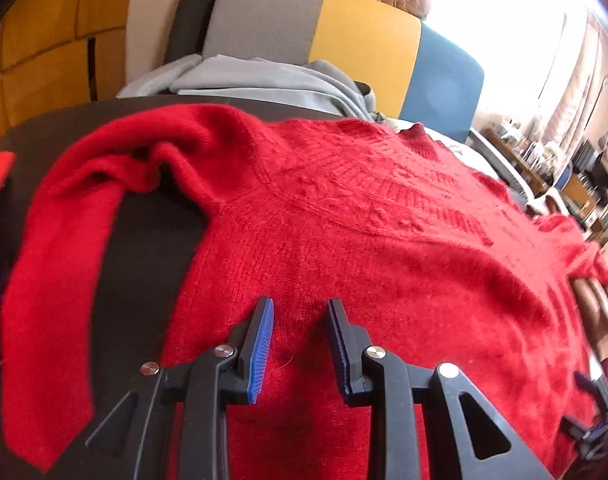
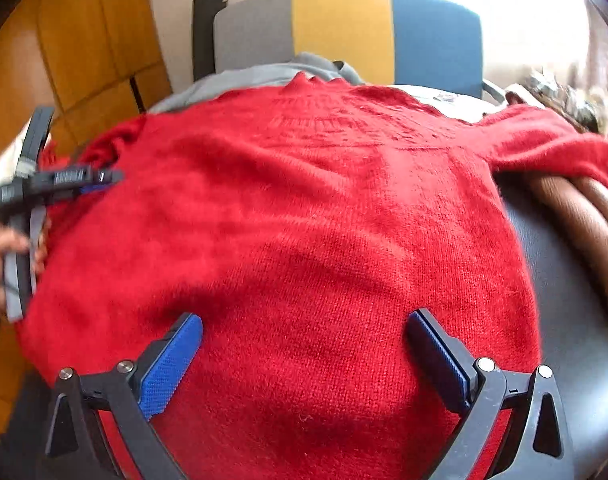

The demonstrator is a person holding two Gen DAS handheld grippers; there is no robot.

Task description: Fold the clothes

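Note:
A fuzzy red sweater lies spread flat on a dark padded surface, with its ribbed neckline at the far side. One sleeve bends down the left side. The other sleeve runs off to the right. My left gripper hovers over the sweater's left body with its blue pads a little apart and nothing between them. My right gripper stands wide open above the lower middle of the sweater. In the right wrist view a hand holds the left gripper at the sweater's left edge.
A grey garment lies behind the sweater against a chair back striped grey, yellow and blue. A brown garment sits at the right edge of the surface. Wooden wall panels are on the left, cluttered shelves far right.

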